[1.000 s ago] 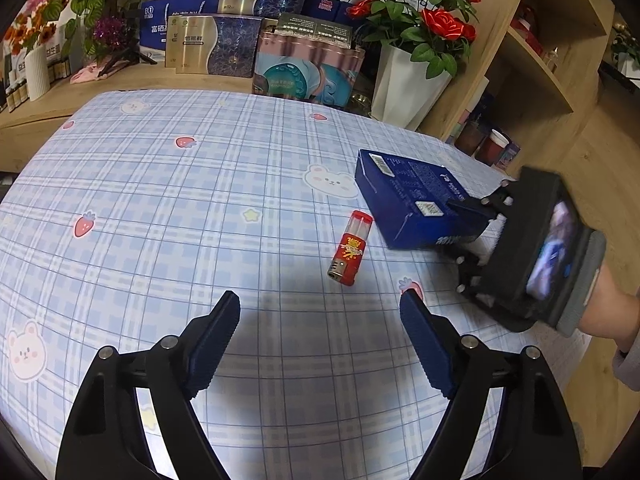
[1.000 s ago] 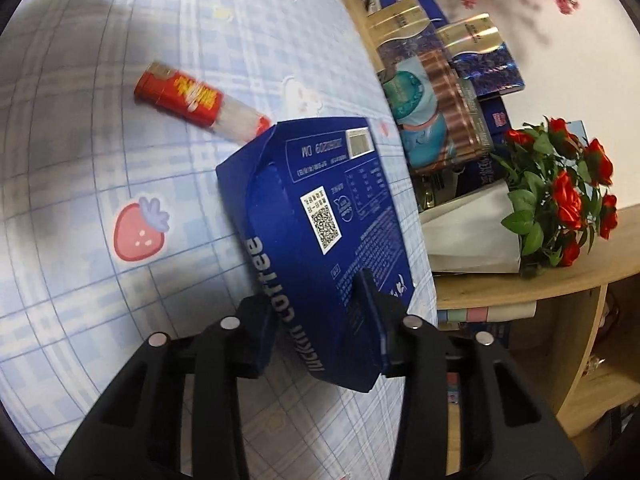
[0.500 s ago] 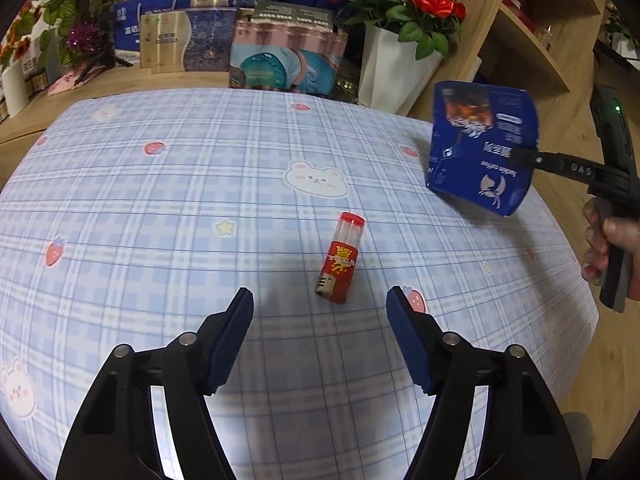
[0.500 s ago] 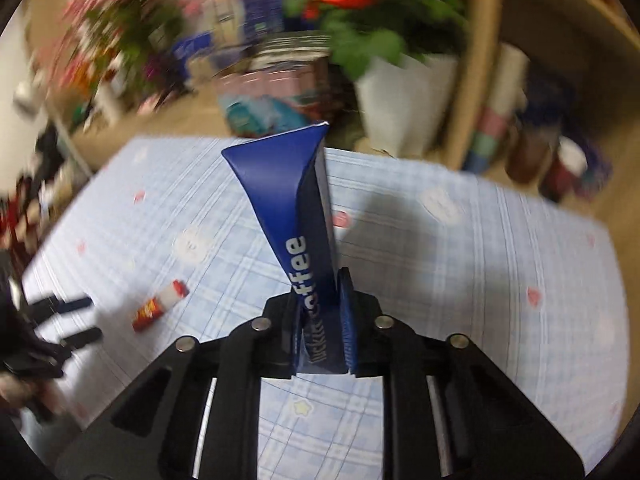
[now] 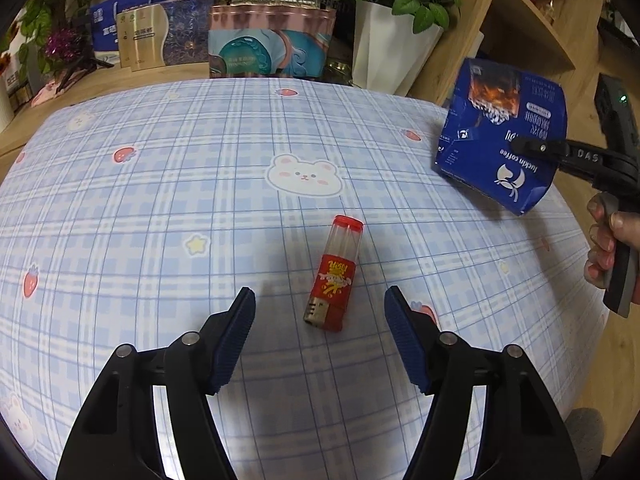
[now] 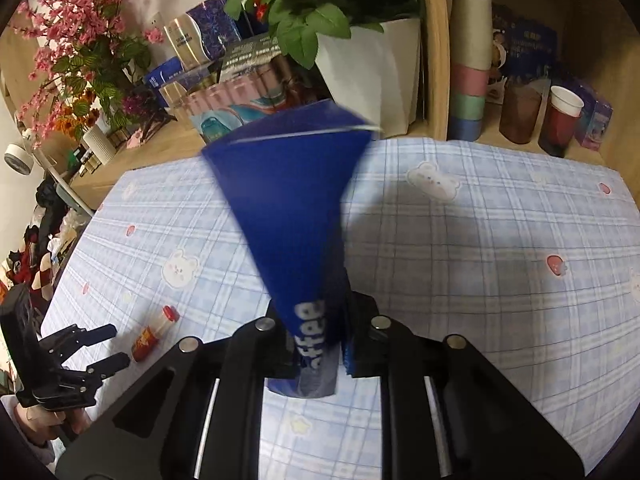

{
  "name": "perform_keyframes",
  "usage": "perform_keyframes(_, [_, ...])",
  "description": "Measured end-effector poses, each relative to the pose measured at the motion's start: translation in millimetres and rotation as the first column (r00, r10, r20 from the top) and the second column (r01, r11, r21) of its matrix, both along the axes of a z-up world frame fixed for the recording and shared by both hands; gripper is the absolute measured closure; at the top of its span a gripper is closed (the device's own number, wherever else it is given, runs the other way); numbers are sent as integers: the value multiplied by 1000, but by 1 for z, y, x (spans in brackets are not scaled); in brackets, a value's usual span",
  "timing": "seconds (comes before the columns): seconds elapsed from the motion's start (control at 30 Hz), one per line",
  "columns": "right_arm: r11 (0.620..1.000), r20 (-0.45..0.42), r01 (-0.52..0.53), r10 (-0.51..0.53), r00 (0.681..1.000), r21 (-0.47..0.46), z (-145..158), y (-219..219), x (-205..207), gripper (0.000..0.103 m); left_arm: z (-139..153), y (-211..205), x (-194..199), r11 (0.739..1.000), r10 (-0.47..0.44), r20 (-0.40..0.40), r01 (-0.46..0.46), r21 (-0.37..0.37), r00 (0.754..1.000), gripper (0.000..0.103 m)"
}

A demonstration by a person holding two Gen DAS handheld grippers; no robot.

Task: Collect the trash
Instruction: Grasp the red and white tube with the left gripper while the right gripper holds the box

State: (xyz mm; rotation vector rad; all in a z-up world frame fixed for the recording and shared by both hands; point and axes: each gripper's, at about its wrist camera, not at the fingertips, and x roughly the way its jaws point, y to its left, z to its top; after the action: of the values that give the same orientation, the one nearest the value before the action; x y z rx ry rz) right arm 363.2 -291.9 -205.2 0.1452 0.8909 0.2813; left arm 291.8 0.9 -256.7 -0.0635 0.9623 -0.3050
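Your bench [image 5: 140,208] is the biggest thing here. It has a light blue checked cloth with little bears, strawberries and stars on it. Behind the bench you see a wooden shelf [image 6: 436,60] with stacked cups and boxes in it. Beside the shelf stands a white pot of red roses [image 5: 390,46]. Shiny gift boxes [image 5: 272,50] lean in a row along the far side of the bench, and pink flowers [image 6: 64,28] stand at the far left.

Next comes the blue coffee box [image 5: 502,136]. Your right hand-held gripper [image 6: 316,354] has squeezed it flat at one end, and the jaws are closing tight on it. You hold the box up in the air over the right edge of the bench, not touching the cloth. Your fingers [image 5: 604,240] wrap the handle below it.

Your left hand-held gripper [image 5: 320,336] hangs over the near part of the bench. Its jaws stand wide apart and hold nothing.

The smallest thing is the red lighter [image 5: 334,274]. It lies flat on the cloth, just in front of the left jaws and in line with the gap between them. The blue pads are not touching it.
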Motion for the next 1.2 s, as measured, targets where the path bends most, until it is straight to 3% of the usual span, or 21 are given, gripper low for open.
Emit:
perform_keyframes(0.1, [1000, 24, 4, -4, 1000, 7, 4, -1, -6, 86, -3, -7, 7, 999, -14, -3, 14, 29, 1000, 40])
perform_keyframes(0.27, [999, 35, 12, -13, 999, 42, 7, -6, -17, 86, -15, -18, 21, 996, -26, -30, 29, 83, 999, 52])
perform_keyframes(0.3, [999, 41, 11, -13, 999, 48, 8, -6, -21, 86, -16, -20, 23, 996, -25, -26, 27, 91, 999, 58])
perform_keyframes(0.33, [999, 46, 10, -13, 999, 52, 10, -7, -24, 86, -16, -20, 25, 995, -27, -25, 29, 96, 999, 73])
perform_keyframes(0.37, [998, 53, 9, -13, 999, 59, 11, -7, -27, 86, -16, -21, 25, 995, -26, -25, 28, 99, 999, 79])
perform_keyframes(0.67, [993, 82, 0, -10, 997, 117, 24, -7, -69, 86, -2, -4, 1, 999, 19, 0, -19, 50, 1000, 81])
perform_keyframes(1.2, [982, 88, -8, -9, 996, 189, 37, -2, -162, 86, 72, -3, -86, 999, 16, 133, -9, -52, 991, 81])
